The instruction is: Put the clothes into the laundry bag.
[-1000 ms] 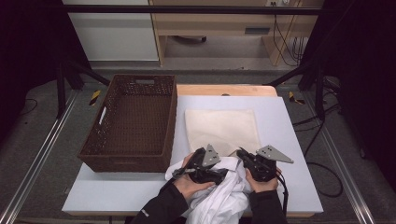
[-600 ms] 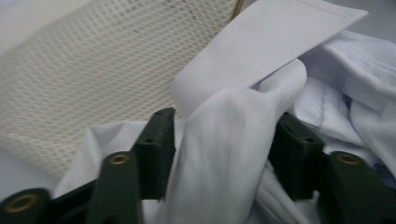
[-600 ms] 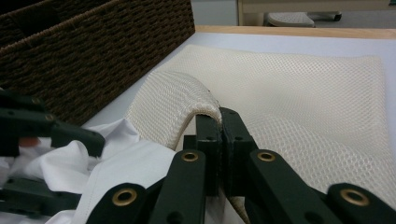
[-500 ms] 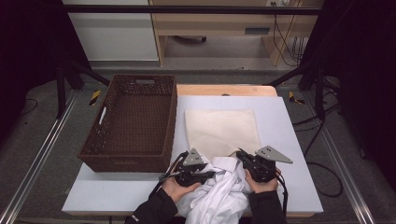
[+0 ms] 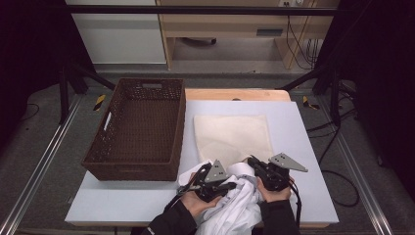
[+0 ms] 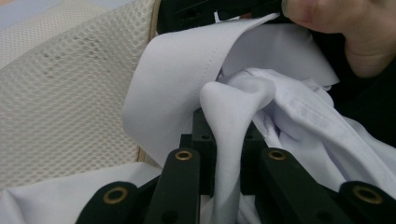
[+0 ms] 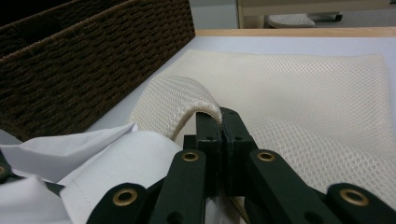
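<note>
A cream mesh bag lies flat on the white table, also seen as the mesh bag and the mesh bag. A crumpled white shirt sits at the table's front edge, between the person's hands. My left gripper is shut on a fold of the white shirt. My right gripper is shut on the bag's near edge, which curls up over its jaws. The shirt's collar lies against the bag's edge.
A dark brown wicker basket stands at the table's left, close beside the bag; the basket's wall rises near my right gripper. Bare table lies right of the bag. Cables trail off the right side.
My left gripper has moved right and forward with the shirt, toward the bag's near edge. The right gripper has stayed put, holding the bag's edge.
</note>
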`<act>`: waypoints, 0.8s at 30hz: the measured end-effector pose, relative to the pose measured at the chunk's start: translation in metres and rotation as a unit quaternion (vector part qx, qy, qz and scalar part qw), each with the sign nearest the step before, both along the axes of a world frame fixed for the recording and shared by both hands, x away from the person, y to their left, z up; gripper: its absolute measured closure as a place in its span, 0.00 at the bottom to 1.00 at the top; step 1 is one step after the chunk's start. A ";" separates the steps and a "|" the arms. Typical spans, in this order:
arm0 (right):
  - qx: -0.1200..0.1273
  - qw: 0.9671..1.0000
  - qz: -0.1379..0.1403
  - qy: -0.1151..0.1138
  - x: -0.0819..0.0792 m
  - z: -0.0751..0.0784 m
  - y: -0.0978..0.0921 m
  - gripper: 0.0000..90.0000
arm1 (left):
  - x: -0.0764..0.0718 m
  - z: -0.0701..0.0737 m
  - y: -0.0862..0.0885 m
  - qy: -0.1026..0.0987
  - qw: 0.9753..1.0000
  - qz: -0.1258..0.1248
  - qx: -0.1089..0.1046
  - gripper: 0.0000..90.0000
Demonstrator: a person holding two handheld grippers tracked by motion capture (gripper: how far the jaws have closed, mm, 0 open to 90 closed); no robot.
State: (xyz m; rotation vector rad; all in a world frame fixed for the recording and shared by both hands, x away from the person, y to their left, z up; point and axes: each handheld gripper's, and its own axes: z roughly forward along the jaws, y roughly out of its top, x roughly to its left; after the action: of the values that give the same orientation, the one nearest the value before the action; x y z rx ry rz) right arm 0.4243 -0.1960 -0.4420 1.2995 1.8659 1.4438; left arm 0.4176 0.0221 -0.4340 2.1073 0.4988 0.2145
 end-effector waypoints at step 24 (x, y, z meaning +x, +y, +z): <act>-0.003 1.000 0.010 -0.006 -0.003 0.005 0.002 0.98 | 0.025 -0.006 0.005 -0.004 0.998 0.063 0.008 0.39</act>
State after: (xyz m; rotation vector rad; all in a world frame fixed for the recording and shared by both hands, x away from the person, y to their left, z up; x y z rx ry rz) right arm 0.4209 -0.1938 -0.4366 1.2698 1.8789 1.4527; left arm 0.4427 0.0269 -0.4397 2.0922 0.6280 0.2996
